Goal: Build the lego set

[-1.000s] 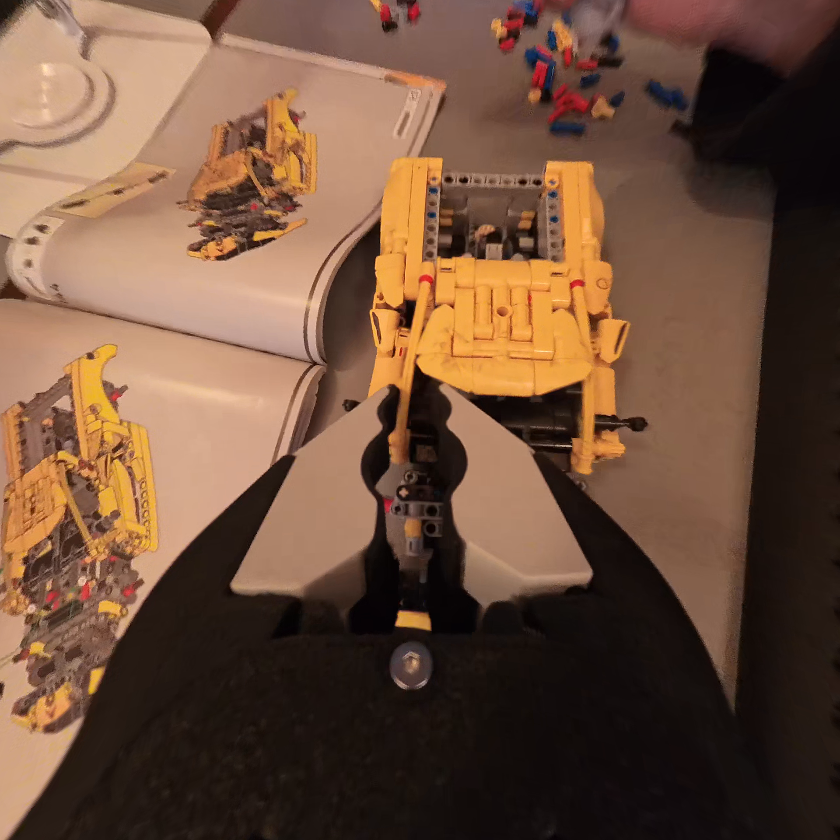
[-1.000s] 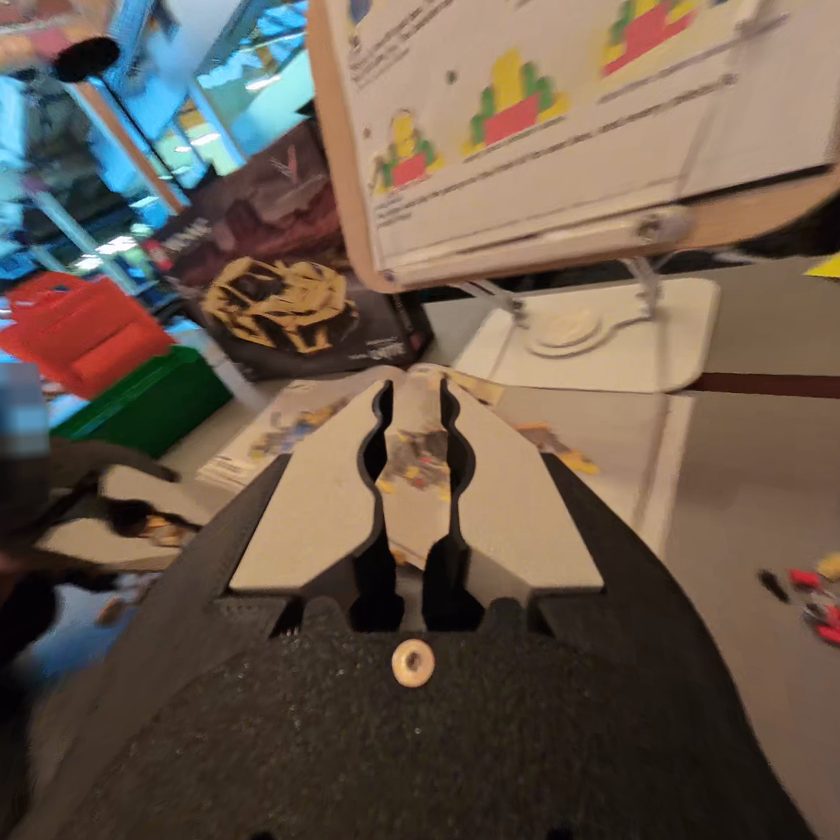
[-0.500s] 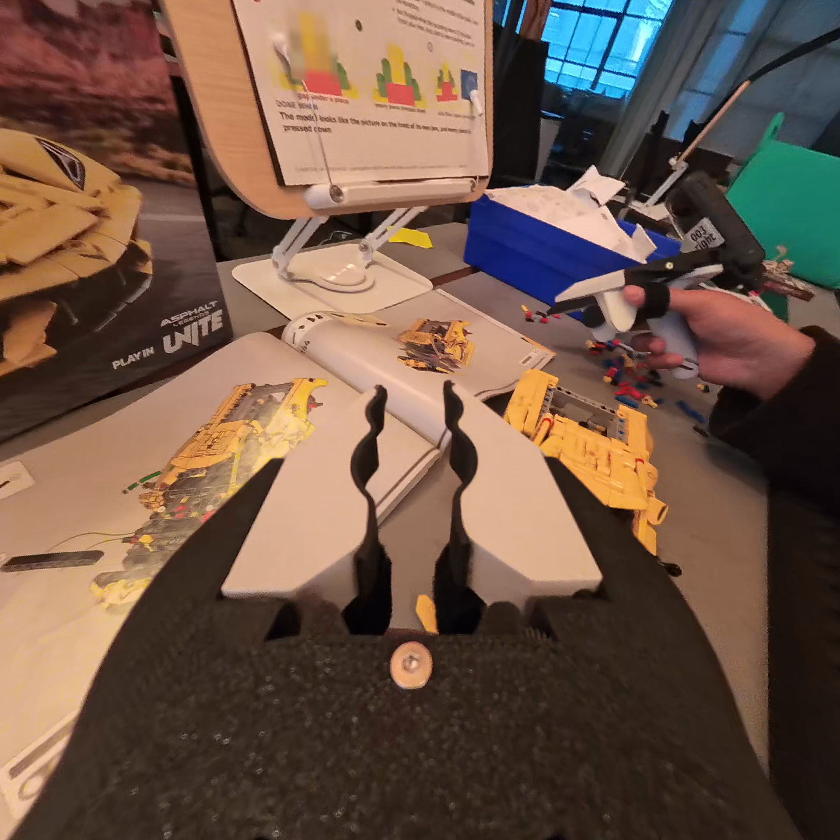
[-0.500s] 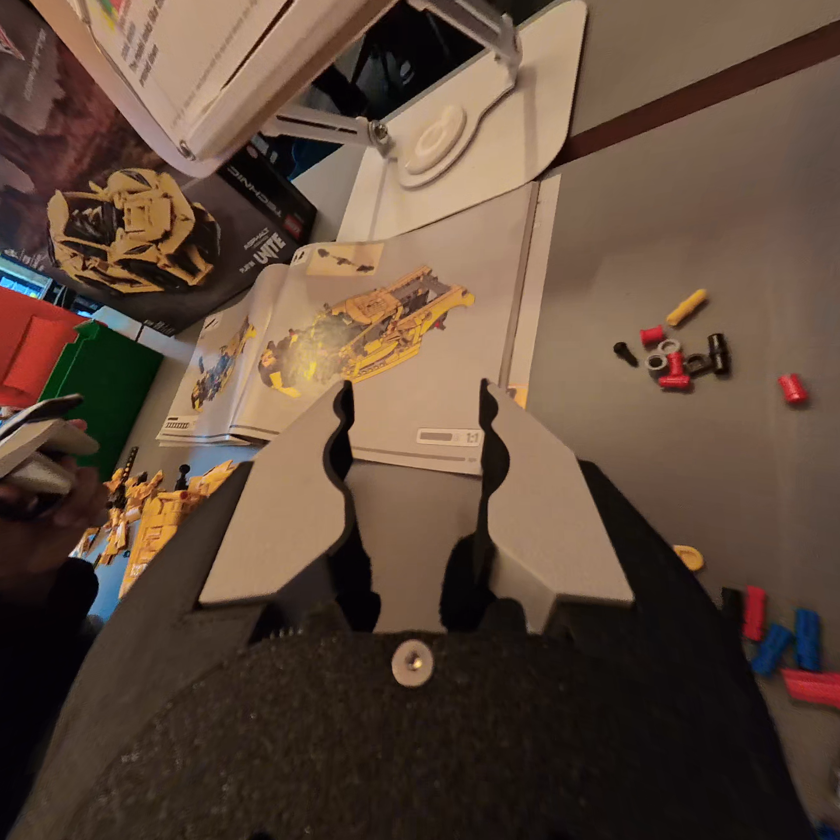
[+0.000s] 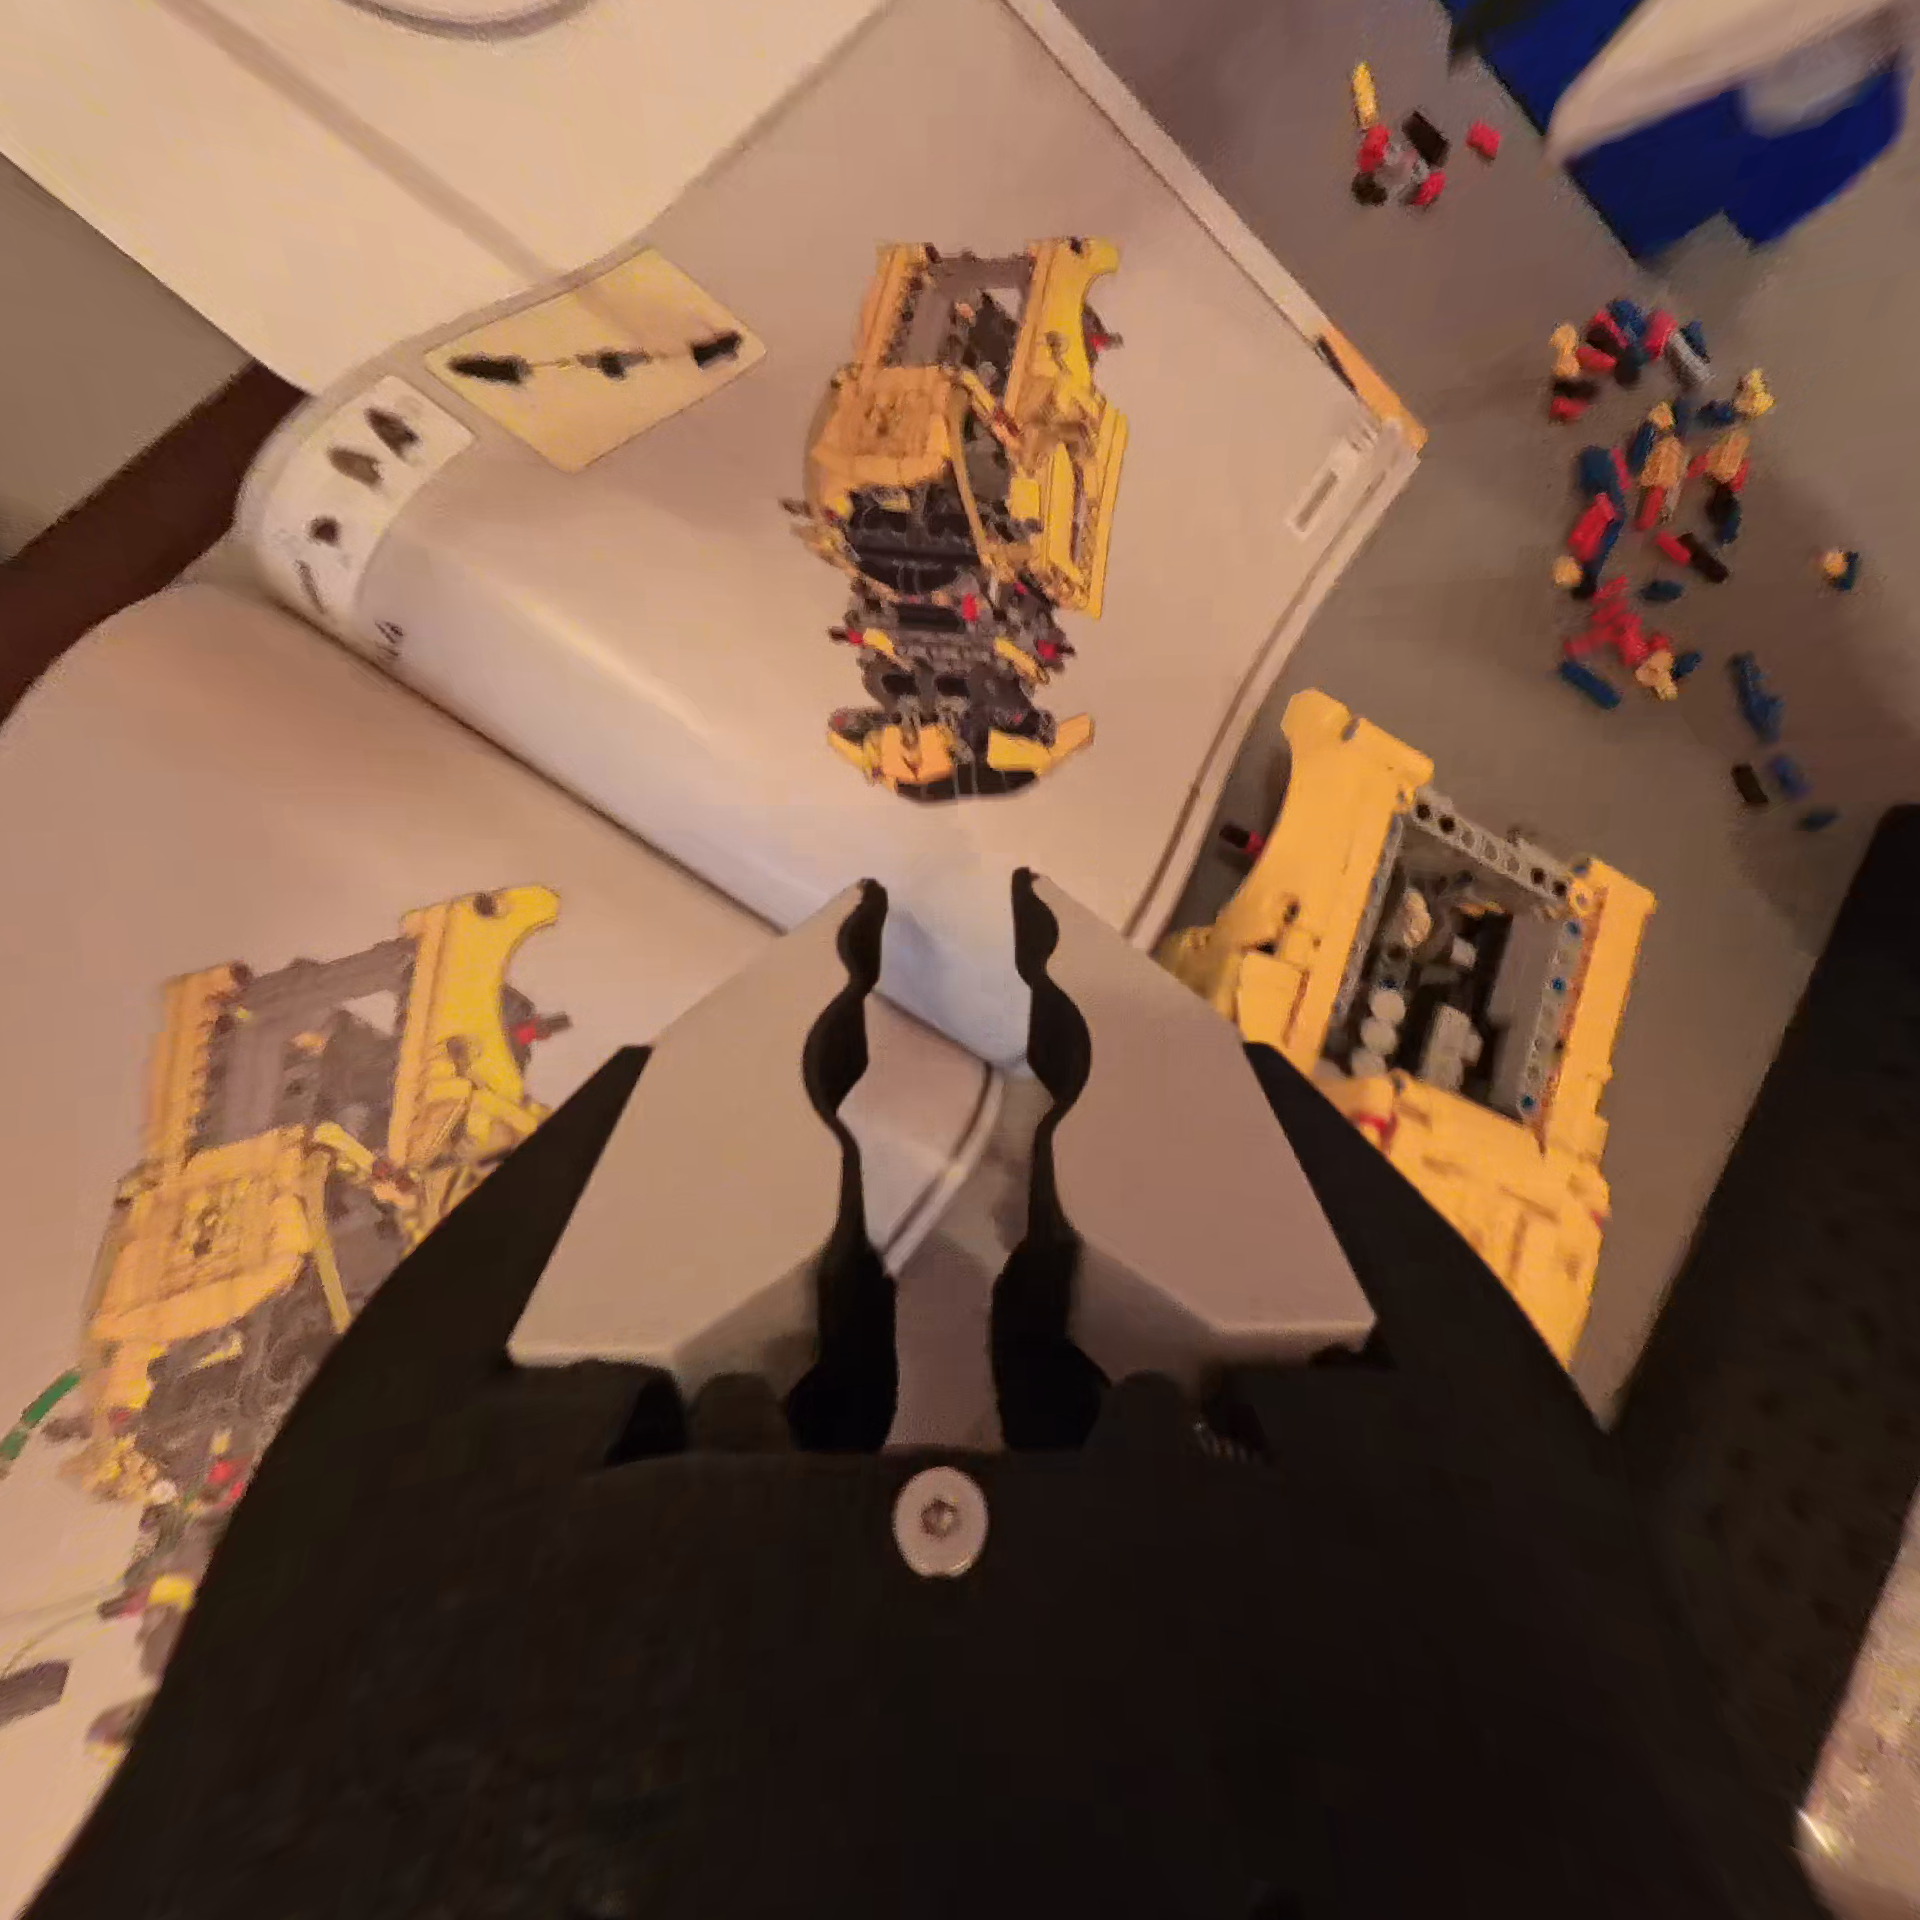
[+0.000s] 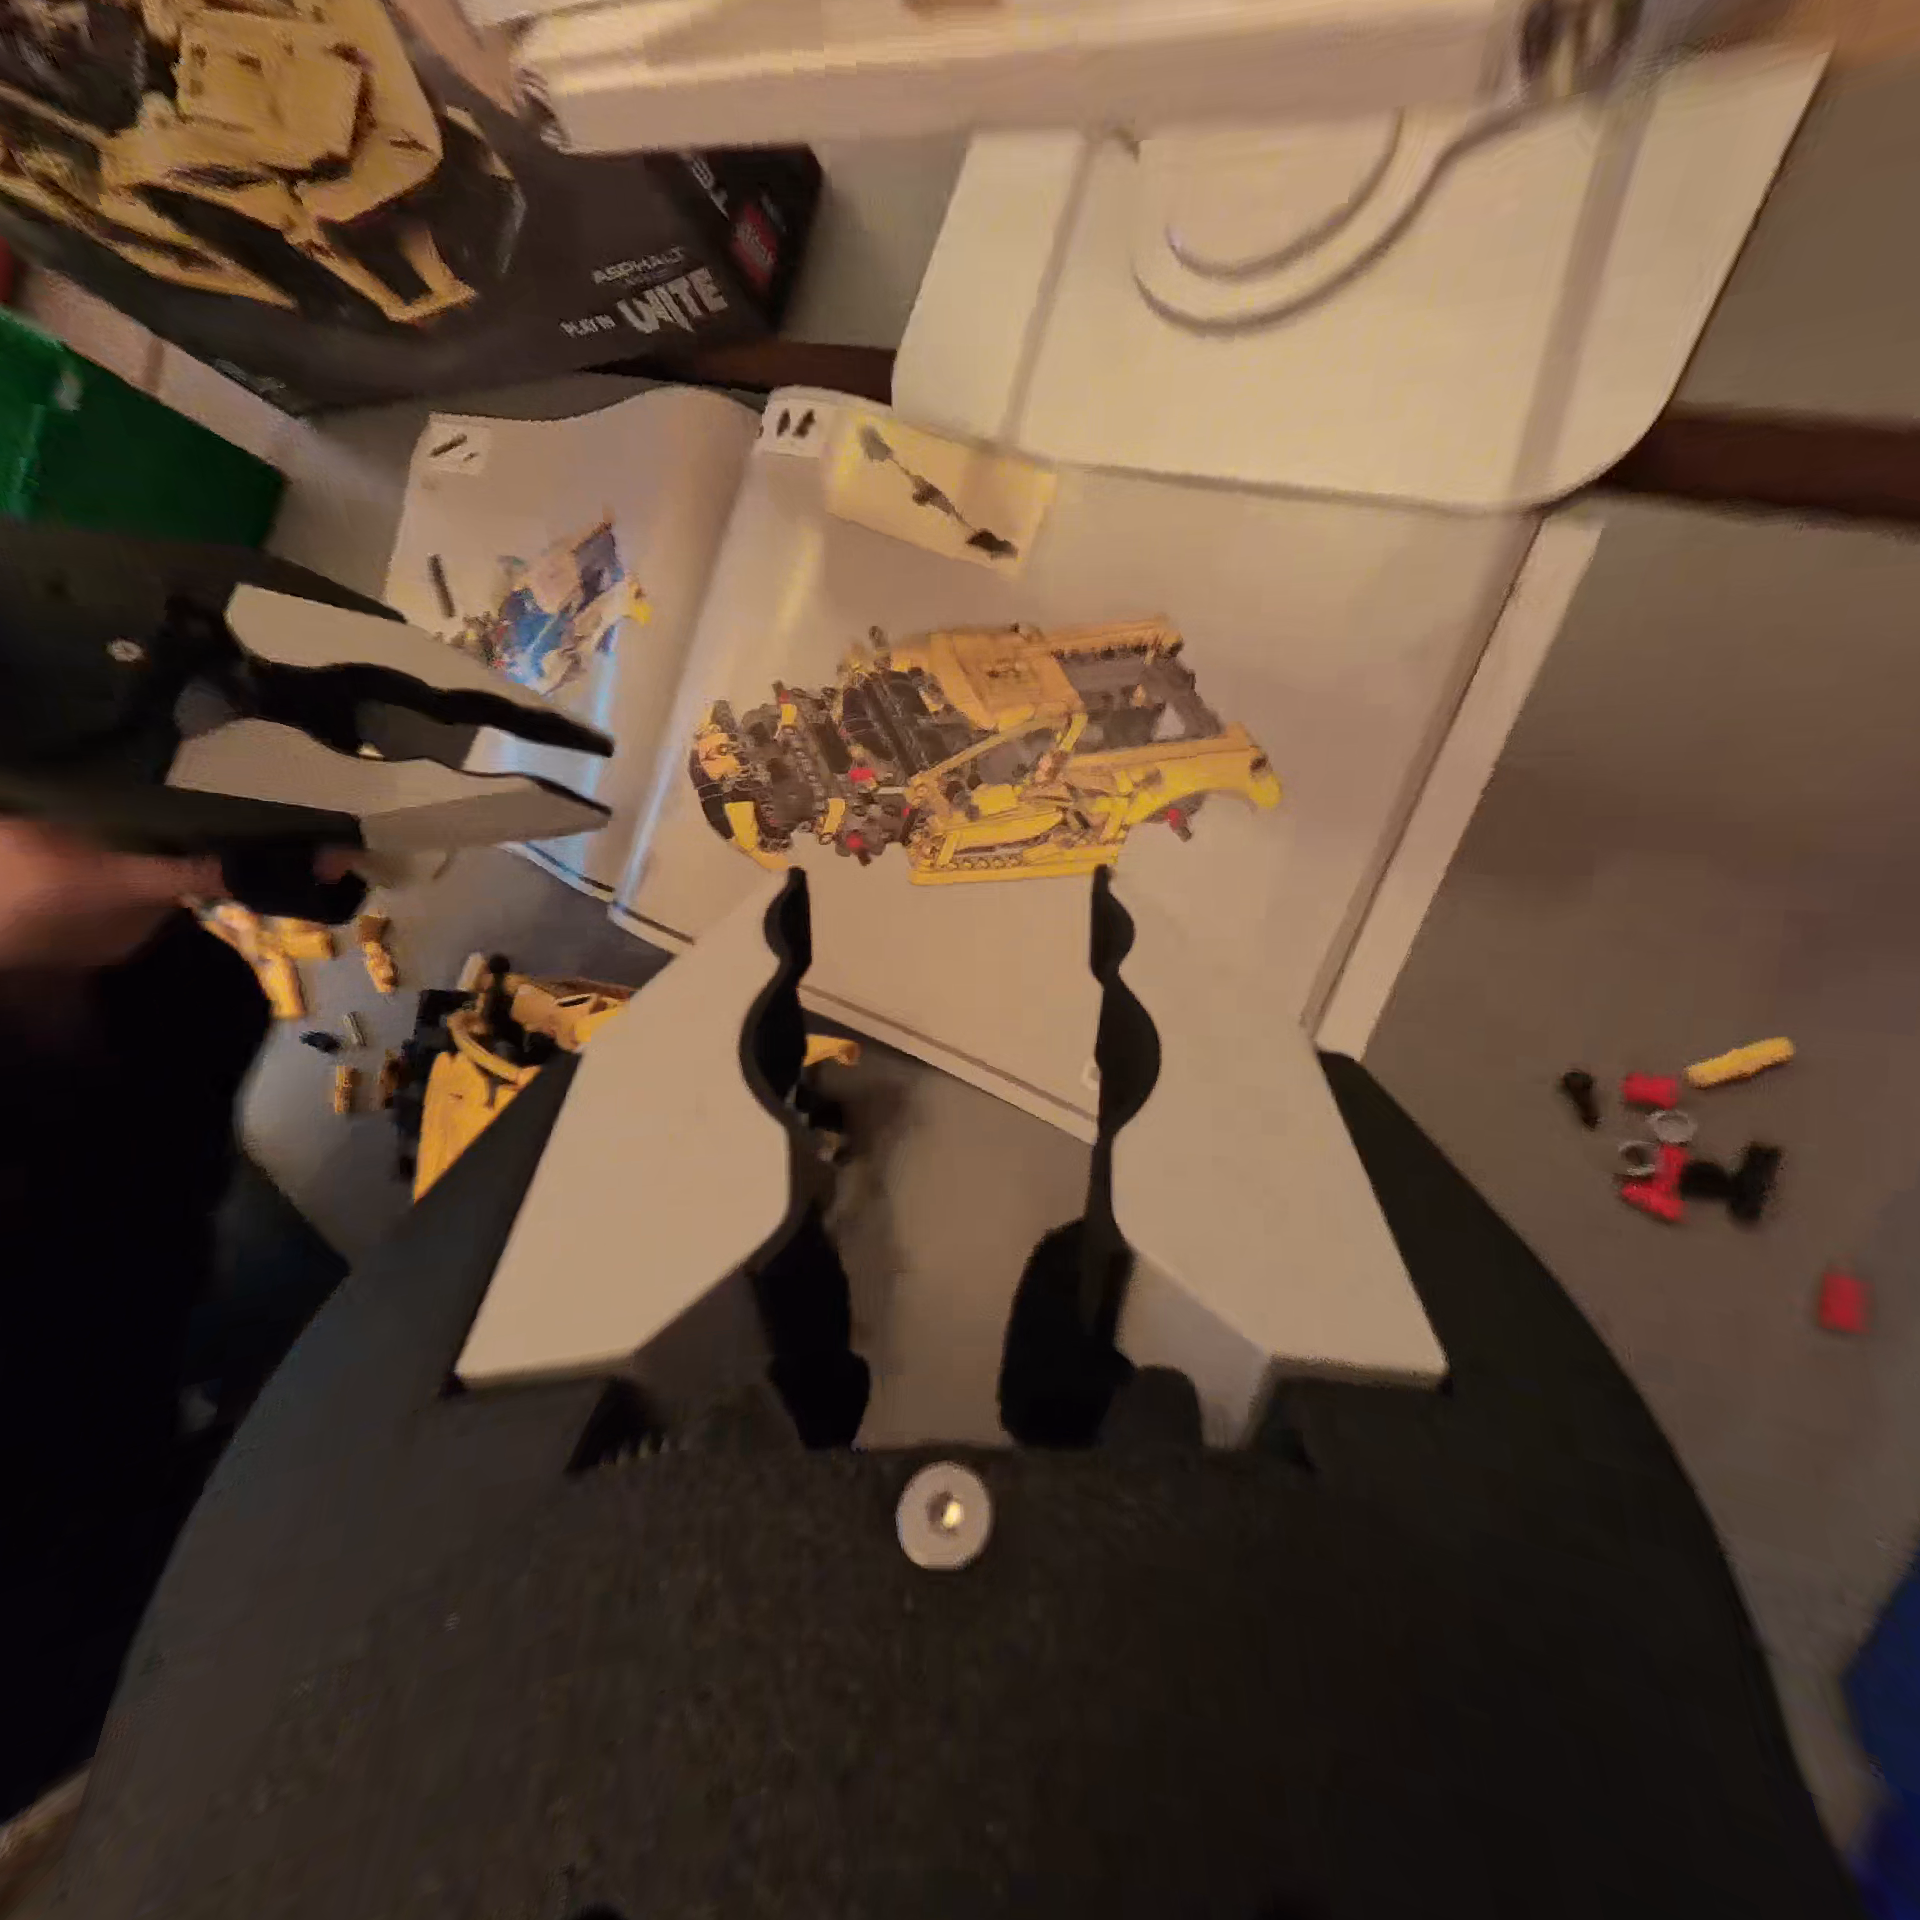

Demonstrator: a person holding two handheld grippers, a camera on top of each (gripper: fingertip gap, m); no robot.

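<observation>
Both grippers hang empty above the table, jaws parted: the left gripper (image 5: 943,899) narrowly, the right gripper (image 6: 943,891) wider. The yellow model (image 5: 1434,1049) lies just right of the left jaws, its long axis running away from them (left looks nearer). Farther off lie the open instruction booklet (image 5: 644,582) and the loose pieces (image 5: 1652,540).

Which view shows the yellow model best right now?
The left wrist view: the model lies right of the left claw, its open grey frame visible. In the right wrist view only a blurred part shows, mostly hidden behind the right claw.
</observation>
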